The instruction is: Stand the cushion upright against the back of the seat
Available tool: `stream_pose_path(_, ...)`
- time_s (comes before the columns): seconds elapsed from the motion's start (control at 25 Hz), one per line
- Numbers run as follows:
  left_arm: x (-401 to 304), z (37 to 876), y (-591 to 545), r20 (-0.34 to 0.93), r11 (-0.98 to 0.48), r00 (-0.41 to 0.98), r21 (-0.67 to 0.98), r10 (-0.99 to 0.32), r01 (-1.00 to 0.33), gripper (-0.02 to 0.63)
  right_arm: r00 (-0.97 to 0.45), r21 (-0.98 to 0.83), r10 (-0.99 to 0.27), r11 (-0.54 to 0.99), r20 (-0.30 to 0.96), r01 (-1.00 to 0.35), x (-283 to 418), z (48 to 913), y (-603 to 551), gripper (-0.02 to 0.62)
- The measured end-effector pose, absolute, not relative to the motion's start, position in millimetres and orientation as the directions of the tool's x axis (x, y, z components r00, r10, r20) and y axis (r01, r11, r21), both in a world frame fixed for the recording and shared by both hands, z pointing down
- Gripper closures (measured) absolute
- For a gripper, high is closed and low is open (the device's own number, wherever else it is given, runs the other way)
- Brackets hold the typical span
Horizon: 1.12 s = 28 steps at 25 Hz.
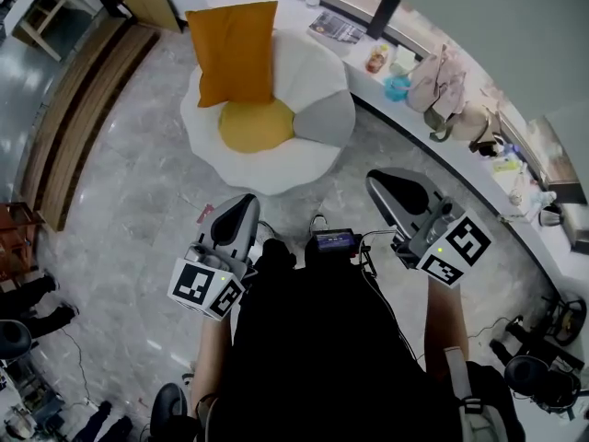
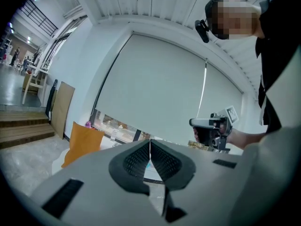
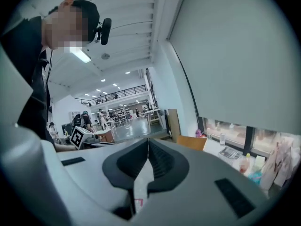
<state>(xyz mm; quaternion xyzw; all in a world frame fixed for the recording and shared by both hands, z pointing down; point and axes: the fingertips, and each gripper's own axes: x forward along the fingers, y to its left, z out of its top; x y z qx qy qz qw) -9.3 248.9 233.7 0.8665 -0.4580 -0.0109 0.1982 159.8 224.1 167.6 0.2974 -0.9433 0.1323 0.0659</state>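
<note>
Grey marble floor (image 1: pixel 120 201) carried one white seat (image 1: pixel 276 168), with one orange cushion (image 1: pixel 235 52) upright against its back edge. Two grippers, the left gripper (image 1: pixel 236 214) and the right gripper (image 1: pixel 390 188), were closed and empty, well apart from it.

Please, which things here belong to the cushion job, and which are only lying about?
For the job: orange cushion, white seat, left gripper, right gripper.
Lying about: magazine, bottle, beige bags.
</note>
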Motion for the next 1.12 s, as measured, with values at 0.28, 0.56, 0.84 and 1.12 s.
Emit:
stream_pose_path(0.28,12.9,235.6,258.9,0.178,-0.485,0.567,0.355,-0.805,-0.800,0.592,-0.845,-0.305,-0.493,0.788,0.206,-0.534,154.0,203.3,234.0,0.577)
stream_pose_path(0.56,26.8,235.8,258.6,0.189,-0.457,0.541,0.354,-0.820,-0.816,0.592,-0.869,-0.311,-0.447,0.813,0.210,-0.493,159.0,209.4,228.4,0.577)
stream_pose_path(0.84,36.7,235.1,257.4,0.200,-0.446,0.532,0.352,-0.823,-0.823,0.592,-0.874,-0.302,-0.435,0.821,0.218,-0.484,166.4,211.7,224.9,0.577)
stream_pose_path(1.12,46.1,240.8,259.7,0.203,-0.439,0.525,0.352,-0.826,-0.827,0.592,-0.876,-0.300,-0.424,0.825,0.230,-0.479,176.2,221.4,229.3,0.577)
